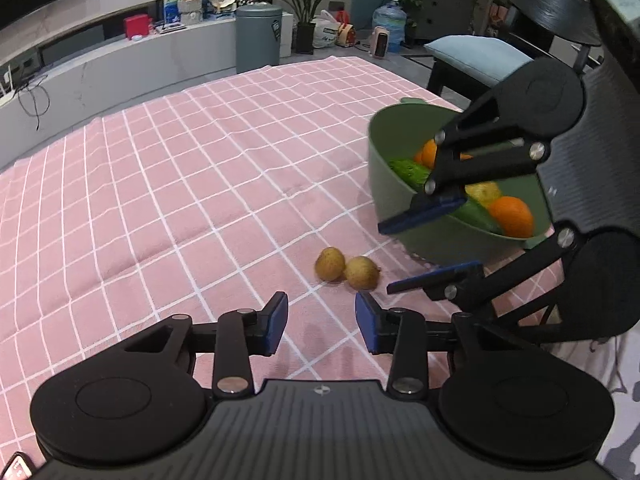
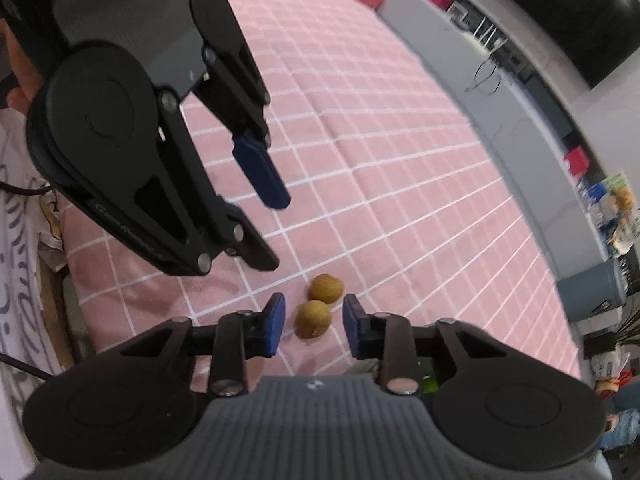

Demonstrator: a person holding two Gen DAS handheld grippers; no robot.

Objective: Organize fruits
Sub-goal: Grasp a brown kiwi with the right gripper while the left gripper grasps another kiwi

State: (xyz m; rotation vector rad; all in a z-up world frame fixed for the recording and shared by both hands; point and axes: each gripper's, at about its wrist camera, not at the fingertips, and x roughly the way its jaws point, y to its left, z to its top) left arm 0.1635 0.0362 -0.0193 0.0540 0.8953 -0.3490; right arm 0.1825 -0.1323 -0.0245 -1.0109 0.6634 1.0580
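Observation:
Two small round brown fruits lie side by side on the pink checked tablecloth (image 1: 180, 184): one (image 1: 330, 263) on the left and one (image 1: 362, 272) on the right in the left wrist view. My left gripper (image 1: 321, 322) is open and empty, just short of them. My right gripper (image 2: 314, 322) is open, its blue pads on either side of the nearer brown fruit (image 2: 313, 319), not touching; the other fruit (image 2: 327, 288) lies just beyond. A green bowl (image 1: 384, 184) holds oranges (image 1: 512, 216), cucumbers (image 1: 408, 170) and a yellow fruit (image 1: 485, 193).
The right gripper (image 1: 408, 256) reaches in from the right in front of the bowl. The left gripper (image 2: 268, 216) hangs above the cloth in the right wrist view. A chair with a blue cushion (image 1: 476, 56) stands behind the table. A grey bin (image 1: 258, 38) stands on the floor.

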